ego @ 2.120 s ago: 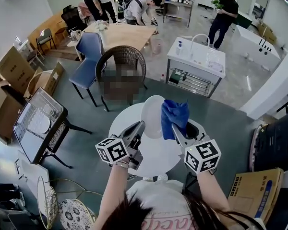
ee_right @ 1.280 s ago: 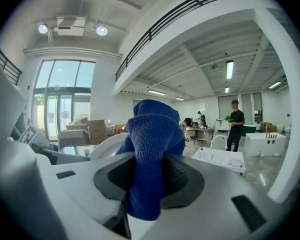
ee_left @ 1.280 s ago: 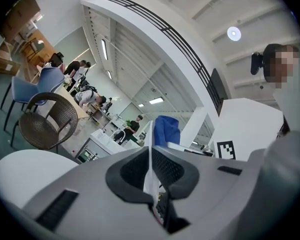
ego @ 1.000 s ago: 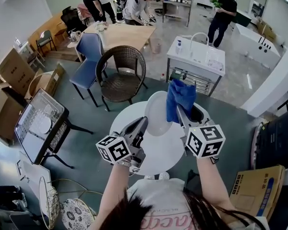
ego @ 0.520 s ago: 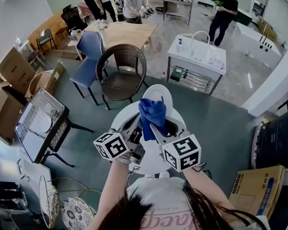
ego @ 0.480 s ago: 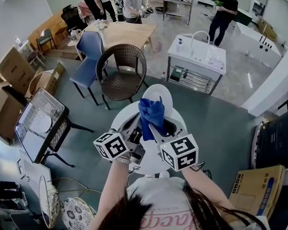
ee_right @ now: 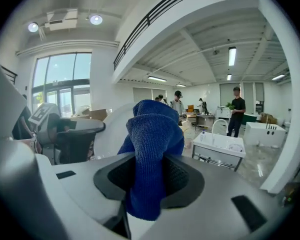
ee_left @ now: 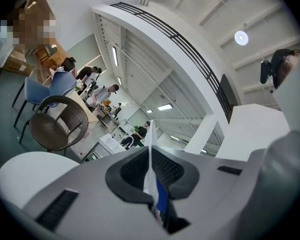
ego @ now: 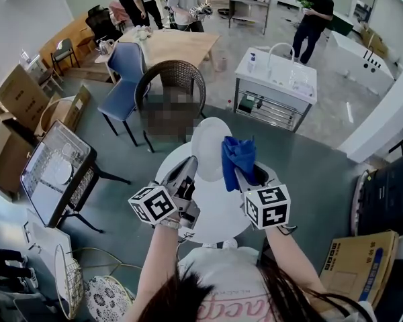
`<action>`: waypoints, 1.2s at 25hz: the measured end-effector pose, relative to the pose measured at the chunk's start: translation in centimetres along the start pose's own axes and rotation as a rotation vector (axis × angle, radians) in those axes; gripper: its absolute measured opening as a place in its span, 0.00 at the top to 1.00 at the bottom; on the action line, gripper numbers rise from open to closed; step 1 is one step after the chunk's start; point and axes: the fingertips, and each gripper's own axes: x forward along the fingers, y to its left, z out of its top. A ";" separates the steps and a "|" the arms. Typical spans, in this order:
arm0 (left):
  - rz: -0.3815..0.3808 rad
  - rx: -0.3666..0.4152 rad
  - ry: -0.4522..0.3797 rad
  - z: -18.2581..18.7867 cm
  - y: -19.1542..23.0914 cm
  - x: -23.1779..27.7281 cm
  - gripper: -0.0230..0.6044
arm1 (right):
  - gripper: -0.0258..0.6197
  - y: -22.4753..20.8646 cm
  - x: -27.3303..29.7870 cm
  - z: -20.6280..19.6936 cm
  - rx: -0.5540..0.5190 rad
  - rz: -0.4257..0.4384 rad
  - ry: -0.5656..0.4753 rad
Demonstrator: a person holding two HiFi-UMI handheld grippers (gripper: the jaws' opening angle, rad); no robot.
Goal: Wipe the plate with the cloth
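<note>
A white plate [ego: 209,147] stands upright on edge above the round white table [ego: 218,221], with my left gripper [ego: 189,163] shut on its lower left rim. In the left gripper view the plate [ee_left: 151,146] shows edge-on between the jaws of the left gripper [ee_left: 152,181]. My right gripper [ego: 244,174] is shut on a bunched blue cloth [ego: 239,155], which lies against the plate's right edge. In the right gripper view the cloth [ee_right: 152,139] sticks up from the right gripper [ee_right: 147,184], with the plate [ee_right: 111,129] just behind and to its left.
Beyond the table stand a wicker chair [ego: 172,86], a blue chair [ego: 123,76] and a white sink cart [ego: 275,80]. A black wire rack [ego: 54,173] is at the left and cardboard boxes [ego: 354,268] at the right. Several people stand at the far end.
The right gripper came down with the cloth across the plate's face, then slid right to its right edge. The left gripper and plate barely moved.
</note>
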 end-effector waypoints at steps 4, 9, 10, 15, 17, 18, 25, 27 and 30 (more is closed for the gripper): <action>0.027 0.181 0.038 0.0 -0.5 0.3 0.93 | 0.75 -1.7 -1.3 0.6 0.044 -0.038 -0.036; 0.032 0.452 -0.026 1.6 -2.5 0.4 0.93 | 0.75 -3.3 -4.0 3.2 0.077 -0.054 -0.131; 0.028 0.533 -0.058 2.2 -3.1 0.4 0.93 | 0.75 -3.6 -4.5 3.5 0.087 -0.059 -0.147; 0.071 1.024 -0.183 4.6 -6.8 1.0 0.93 | 0.75 -5.5 -6.0 4.7 0.142 -0.098 -0.199; 0.129 1.269 -0.152 4.6 -7.3 1.7 0.93 | 0.75 -6.0 -6.4 5.0 0.157 -0.109 -0.211; 0.155 1.356 -0.142 4.4 -7.4 2.0 0.93 | 0.75 -6.1 -6.5 5.2 0.158 -0.112 -0.216; 0.132 1.935 -0.170 1.5 -8.5 3.0 0.93 | 0.75 -4.9 -7.1 6.8 0.095 -0.066 -0.244; 0.107 2.045 -0.181 0.6 -8.8 2.9 0.93 | 0.75 -4.6 -7.2 7.3 0.064 -0.051 -0.244; 0.086 2.163 -0.207 -0.2 -9.4 2.6 0.93 | 0.75 -4.7 -7.7 8.0 0.015 -0.020 -0.240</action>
